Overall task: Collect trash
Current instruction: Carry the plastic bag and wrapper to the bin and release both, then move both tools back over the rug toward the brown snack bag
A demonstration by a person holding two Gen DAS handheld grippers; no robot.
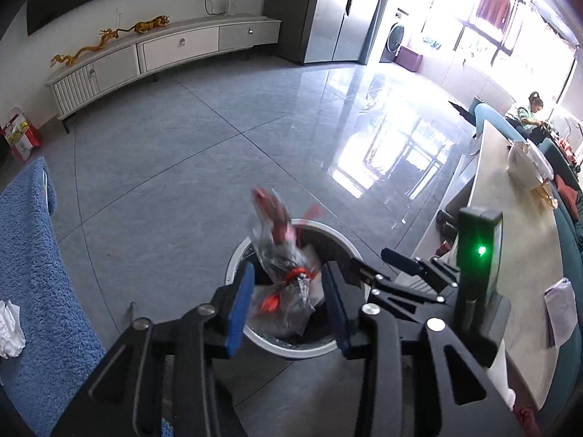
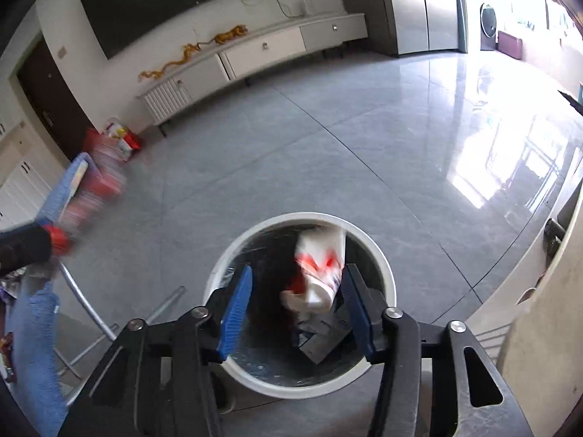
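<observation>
A round white-rimmed trash bin (image 1: 291,351) stands on the grey tile floor. In the left wrist view my left gripper (image 1: 288,267) hangs over it, open. A clear plastic bottle (image 1: 277,240) with a red cap and label, blurred, is loose between the blue pads (image 1: 238,309) without touching them. In the right wrist view my right gripper (image 2: 298,271) is open above the bin (image 2: 302,216). A white paper cup (image 2: 320,266) with red print, blurred, hangs free in its gap. The bin holds clear wrapping (image 1: 284,313) and dark cartons (image 2: 320,342). The right gripper (image 1: 386,266) shows beside the bin.
A blue fluffy cover (image 1: 32,273) with white tissue (image 1: 11,331) lies left of the bin, over metal legs (image 2: 83,306). A long beige table (image 1: 517,291) runs along the right. A white TV cabinet (image 1: 164,51) lines the far wall. A person (image 1: 528,109) sits far right.
</observation>
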